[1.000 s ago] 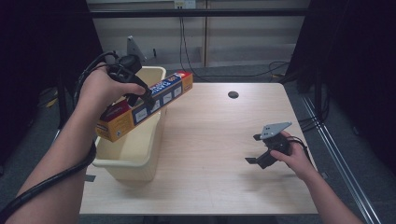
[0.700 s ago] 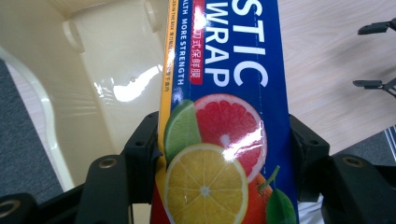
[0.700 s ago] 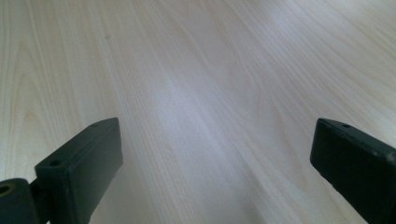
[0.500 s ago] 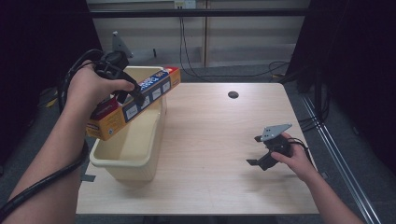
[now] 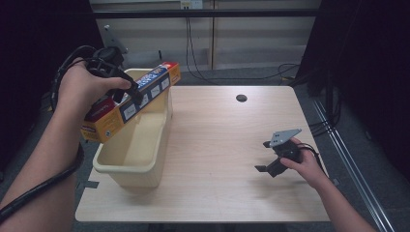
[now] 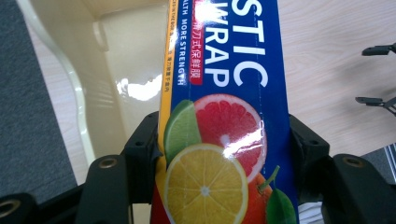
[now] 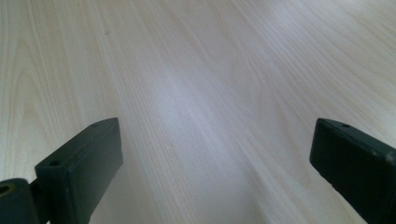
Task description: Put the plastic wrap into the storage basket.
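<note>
Right now the right gripper (image 5: 267, 157) sits low over the bare front right part of the wooden table (image 5: 217, 145), jaws spread wide with nothing between them, plainly just waiting. Over on the left, the left gripper (image 5: 126, 91) is clamped across a long plastic wrap box (image 5: 130, 102), its black jaws pressing the box's two long sides in the left gripper view. That box hangs in the air, tilted, near end low and far end high, directly over the cream plastic bin (image 5: 145, 166) that stands at the table's left edge. So the pick-up looks done; what's left, by my reading, is lowering the box into the bin, which looks empty, and letting go. And what a bright box (image 6: 224, 140) it is: blue face, white lettering, a yellow edge strip, sliced grapefruit, lemon and lime printed large, glossy enough to catch the light. Farther back, a small dark hole (image 5: 241, 98) marks the tabletop.
</note>
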